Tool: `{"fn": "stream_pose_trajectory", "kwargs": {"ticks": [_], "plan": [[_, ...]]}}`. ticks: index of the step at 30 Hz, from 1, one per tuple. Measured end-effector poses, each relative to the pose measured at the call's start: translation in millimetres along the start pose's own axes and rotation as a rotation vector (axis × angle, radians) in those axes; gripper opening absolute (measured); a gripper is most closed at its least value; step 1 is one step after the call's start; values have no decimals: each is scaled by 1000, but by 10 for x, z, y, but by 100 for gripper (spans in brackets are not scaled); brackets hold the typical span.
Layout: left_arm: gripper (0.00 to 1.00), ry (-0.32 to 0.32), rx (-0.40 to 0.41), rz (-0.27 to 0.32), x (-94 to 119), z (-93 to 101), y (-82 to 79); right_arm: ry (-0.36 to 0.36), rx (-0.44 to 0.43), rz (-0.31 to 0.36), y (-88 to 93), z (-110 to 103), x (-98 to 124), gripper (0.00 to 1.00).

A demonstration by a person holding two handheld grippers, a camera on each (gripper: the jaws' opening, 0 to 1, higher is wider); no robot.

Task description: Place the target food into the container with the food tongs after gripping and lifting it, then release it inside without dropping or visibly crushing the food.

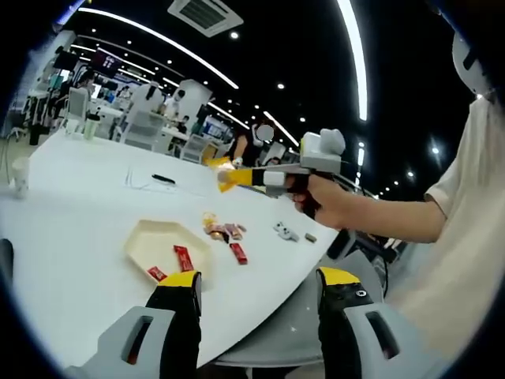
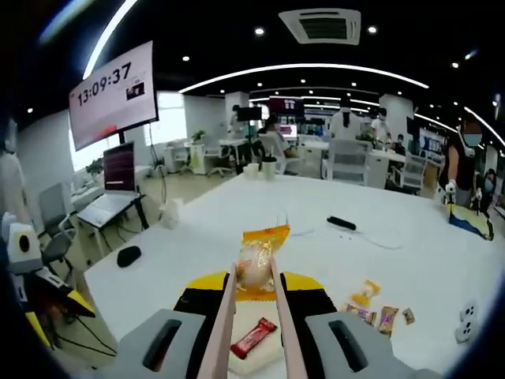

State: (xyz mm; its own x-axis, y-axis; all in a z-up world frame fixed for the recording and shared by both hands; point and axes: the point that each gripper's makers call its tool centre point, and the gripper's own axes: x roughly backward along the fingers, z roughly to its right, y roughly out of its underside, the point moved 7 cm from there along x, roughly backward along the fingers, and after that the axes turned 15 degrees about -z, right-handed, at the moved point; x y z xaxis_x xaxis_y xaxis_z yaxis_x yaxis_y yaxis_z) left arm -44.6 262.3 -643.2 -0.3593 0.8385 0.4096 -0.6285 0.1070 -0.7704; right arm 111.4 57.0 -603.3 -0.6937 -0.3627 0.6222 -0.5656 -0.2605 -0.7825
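My right gripper [image 2: 256, 288] is shut on a pair of beige food tongs [image 2: 224, 324]. The tongs pinch a wrapped bun with an orange top [image 2: 256, 267], held above the table. Directly beneath it lies the cream hexagonal container [image 2: 265, 360] with a red packet [image 2: 252, 338] inside. In the left gripper view, a hand holds the right gripper [image 1: 251, 177] and the yellow-wrapped food [image 1: 228, 175] high over the table, beyond the container [image 1: 150, 237]. My left gripper [image 1: 259, 281] hangs open and empty near the table's edge, just in front of the container.
Two red packets [image 1: 183, 257] lie in the container and another [image 1: 238, 253] beside it. Several small snacks [image 1: 221, 230] are scattered on the white table [image 1: 71, 213]. A black pen [image 2: 341, 223] lies further back. A mouse [image 2: 129, 255] and laptop [image 2: 110, 207] sit at left.
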Motion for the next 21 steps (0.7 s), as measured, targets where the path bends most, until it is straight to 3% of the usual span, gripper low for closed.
{"fn": "stream_pose_trajectory", "kwargs": {"ticks": [11,21], "plan": [[58,3,2,18,-9,-10,-28,-26,10,-12,2,-108,-53,24],[58,-2,19,18,19,-46,49,-42,13,-20,-8,-154,-95,24]]}}
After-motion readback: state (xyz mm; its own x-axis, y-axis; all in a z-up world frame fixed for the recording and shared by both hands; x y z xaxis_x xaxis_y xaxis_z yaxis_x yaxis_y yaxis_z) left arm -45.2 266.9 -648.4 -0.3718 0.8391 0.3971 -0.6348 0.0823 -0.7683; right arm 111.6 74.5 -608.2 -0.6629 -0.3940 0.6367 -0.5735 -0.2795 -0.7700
